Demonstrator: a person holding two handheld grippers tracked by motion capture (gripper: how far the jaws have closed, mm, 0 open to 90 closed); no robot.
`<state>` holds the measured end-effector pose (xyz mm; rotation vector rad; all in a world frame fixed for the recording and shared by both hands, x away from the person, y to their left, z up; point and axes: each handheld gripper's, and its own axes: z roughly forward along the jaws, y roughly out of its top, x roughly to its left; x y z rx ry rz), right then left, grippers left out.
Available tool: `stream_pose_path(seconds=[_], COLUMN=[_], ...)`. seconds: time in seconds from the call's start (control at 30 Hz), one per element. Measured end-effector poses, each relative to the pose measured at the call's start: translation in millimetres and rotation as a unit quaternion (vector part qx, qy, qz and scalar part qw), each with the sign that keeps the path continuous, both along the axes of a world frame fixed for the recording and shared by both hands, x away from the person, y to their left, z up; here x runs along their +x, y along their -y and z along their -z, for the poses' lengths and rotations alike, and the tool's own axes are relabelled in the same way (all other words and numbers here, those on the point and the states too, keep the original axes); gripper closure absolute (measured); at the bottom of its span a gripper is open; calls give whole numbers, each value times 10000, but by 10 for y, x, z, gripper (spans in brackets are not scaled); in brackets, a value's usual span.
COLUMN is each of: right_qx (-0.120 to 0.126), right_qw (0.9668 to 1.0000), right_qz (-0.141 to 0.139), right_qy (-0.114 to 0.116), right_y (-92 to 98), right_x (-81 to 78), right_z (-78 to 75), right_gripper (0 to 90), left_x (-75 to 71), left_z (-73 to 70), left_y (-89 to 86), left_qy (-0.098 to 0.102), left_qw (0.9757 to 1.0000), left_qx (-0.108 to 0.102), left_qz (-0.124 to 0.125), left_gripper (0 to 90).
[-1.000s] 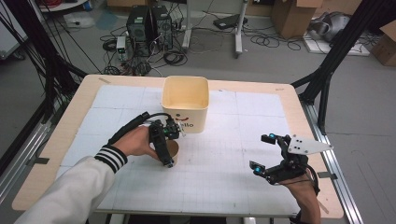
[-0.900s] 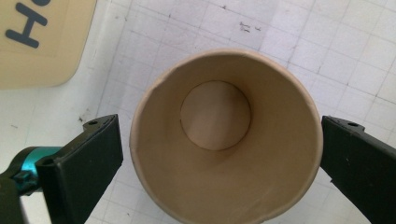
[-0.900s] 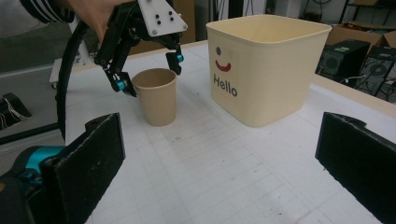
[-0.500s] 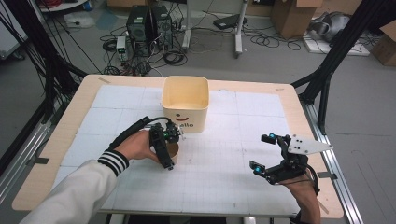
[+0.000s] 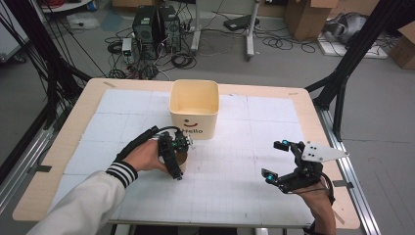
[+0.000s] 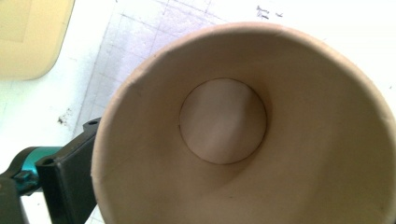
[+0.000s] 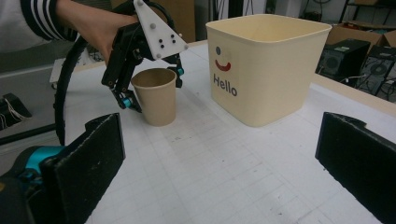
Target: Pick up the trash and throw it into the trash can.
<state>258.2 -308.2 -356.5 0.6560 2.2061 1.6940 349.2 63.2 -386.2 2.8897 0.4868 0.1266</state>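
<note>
Brown paper cup [image 7: 156, 100]: standing upright and empty on the white gridded counter [image 5: 235, 196], just in front of the tub, being held at the rim.

Nearest the person, at the right: hovering low over the counter with the right tool [image 5: 274, 159], jaws spread wide, gripping nothing, well apart from the cup.

Farther in, at the left: clamping the cup wall with the left tool [image 7: 152, 86], one jaw on each side just under the rim, narrowed to the cup's width. Looking straight down into the bare cup bottom [image 6: 224, 121] from the left tool's own view, one black jaw pressing the outside wall.

Beyond that: waiting, open-topped and apparently empty, the cream square plastic tub [image 7: 266, 70] with the "Hello" face, near the cup but not touching it.

Judging the step: grasp made, lift not yet begun. Calling next for raising the cup clear of the counter, carrying it up over the tub's near rim and releasing inside, while squeezing gently enough to avoid crushing the thin wall.

Comparing with a second ago: hardly differing, with the cup and left tool sitting at much the same spot before the tub and the right tool parked where it was.
</note>
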Motion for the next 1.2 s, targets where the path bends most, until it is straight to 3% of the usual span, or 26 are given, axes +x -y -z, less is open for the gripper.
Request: stream_pose_path(seconds=[0.4, 0.77, 1.2], right_qx=[-12, -18, 25], right_qw=[10000, 10000, 10000], right_qz=[1, 22, 73], right_qy=[19, 17, 35], right_y=[-2, -5, 3], right_x=[8, 12, 15], right_z=[3, 8, 8], right_gripper=[2, 2, 2], left_x=[-2, -1, -27], left_z=[-4, -35, -85], left_y=[-1, -17, -32], left_qy=[-81, -87, -101], left_qw=[9999, 9999, 9999], left_qx=[-49, -77, -102], left_qz=[61, 35, 22], left_gripper=[226, 310, 326])
